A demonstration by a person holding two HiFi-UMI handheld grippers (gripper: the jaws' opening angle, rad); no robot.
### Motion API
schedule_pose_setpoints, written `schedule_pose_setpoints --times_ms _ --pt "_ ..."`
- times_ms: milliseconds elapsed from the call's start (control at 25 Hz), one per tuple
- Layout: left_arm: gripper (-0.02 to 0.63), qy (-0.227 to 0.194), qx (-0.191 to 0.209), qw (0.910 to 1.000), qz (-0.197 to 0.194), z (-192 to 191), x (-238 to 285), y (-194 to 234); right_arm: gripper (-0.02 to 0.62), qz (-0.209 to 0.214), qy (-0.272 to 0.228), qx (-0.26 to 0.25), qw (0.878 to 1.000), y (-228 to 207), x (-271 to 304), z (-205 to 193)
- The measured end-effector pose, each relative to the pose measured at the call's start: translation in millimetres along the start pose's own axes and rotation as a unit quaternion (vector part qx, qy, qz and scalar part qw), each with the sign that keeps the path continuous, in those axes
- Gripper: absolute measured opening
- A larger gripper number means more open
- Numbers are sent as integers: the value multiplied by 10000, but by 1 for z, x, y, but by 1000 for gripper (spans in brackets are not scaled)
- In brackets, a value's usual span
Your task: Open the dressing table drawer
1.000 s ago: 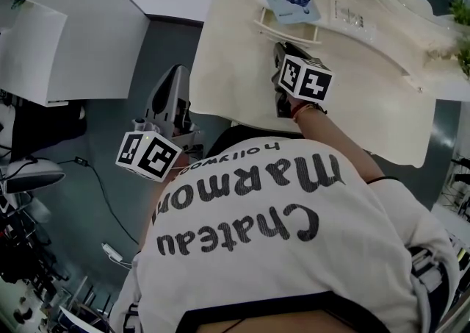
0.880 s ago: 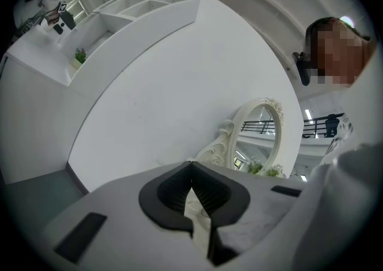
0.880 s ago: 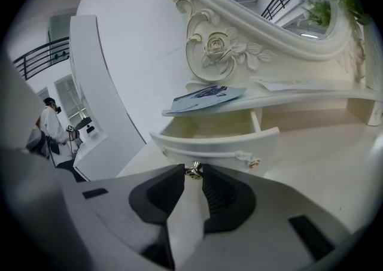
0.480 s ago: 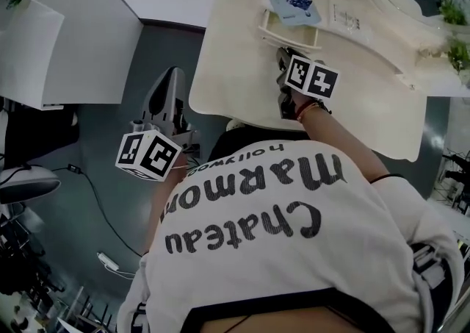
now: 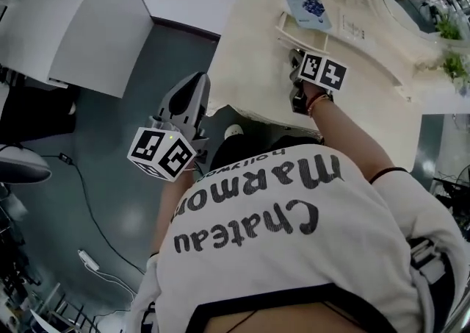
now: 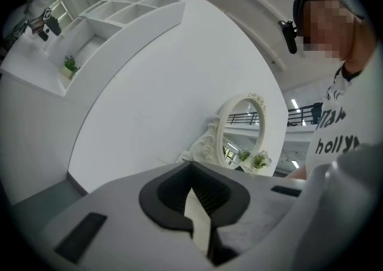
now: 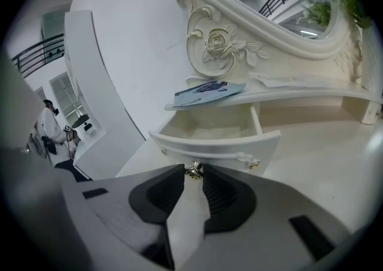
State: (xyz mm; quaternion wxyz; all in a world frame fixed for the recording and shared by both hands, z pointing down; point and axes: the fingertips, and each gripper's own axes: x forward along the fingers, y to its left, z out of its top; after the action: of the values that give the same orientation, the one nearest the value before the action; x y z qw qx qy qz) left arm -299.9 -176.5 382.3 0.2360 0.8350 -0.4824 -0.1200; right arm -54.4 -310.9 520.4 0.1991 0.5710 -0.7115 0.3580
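Observation:
The cream dressing table [image 5: 250, 67] stands ahead, its small drawer [image 7: 215, 138] pulled out and showing an empty inside. My right gripper [image 7: 192, 174] is shut on the drawer's little metal knob [image 7: 192, 170], which sits between the fingertips. In the head view the right gripper [image 5: 296, 56] reaches over the tabletop to the drawer [image 5: 292, 30]. Off the table's left edge, over the grey floor, my left gripper [image 5: 192, 83] hangs with nothing in it. Its jaws meet at the tips in the left gripper view [image 6: 192, 186].
A blue packet [image 5: 308, 6] lies on the shelf above the drawer, below the ornate oval mirror [image 7: 269, 0]. A white cabinet [image 5: 88, 30] stands at the left. A cable [image 5: 81, 199] runs over the floor. A small plant [image 5: 454, 67] sits at the table's right.
My left gripper has drifted right, closer to the table's left edge. The right gripper stays on the knob of the pulled-out drawer. The head camera's view has shifted.

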Motion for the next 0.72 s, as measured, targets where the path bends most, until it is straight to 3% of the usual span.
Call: schedule_pose_setpoints --times_ms 160,360,720 --pt "23 219 115 9997 -58 -21 -34 -11 104 -27 -234 -104 9997 -1 -5 -5" --pt "23 147 190 9997 -85 -26 -60 -23 104 178 -551 -130 9982 1 -3 -5" --pt "23 337 349 9978 -454 4 -74 -20 104 -205 -528 -119 9983 -3 -2 -5"
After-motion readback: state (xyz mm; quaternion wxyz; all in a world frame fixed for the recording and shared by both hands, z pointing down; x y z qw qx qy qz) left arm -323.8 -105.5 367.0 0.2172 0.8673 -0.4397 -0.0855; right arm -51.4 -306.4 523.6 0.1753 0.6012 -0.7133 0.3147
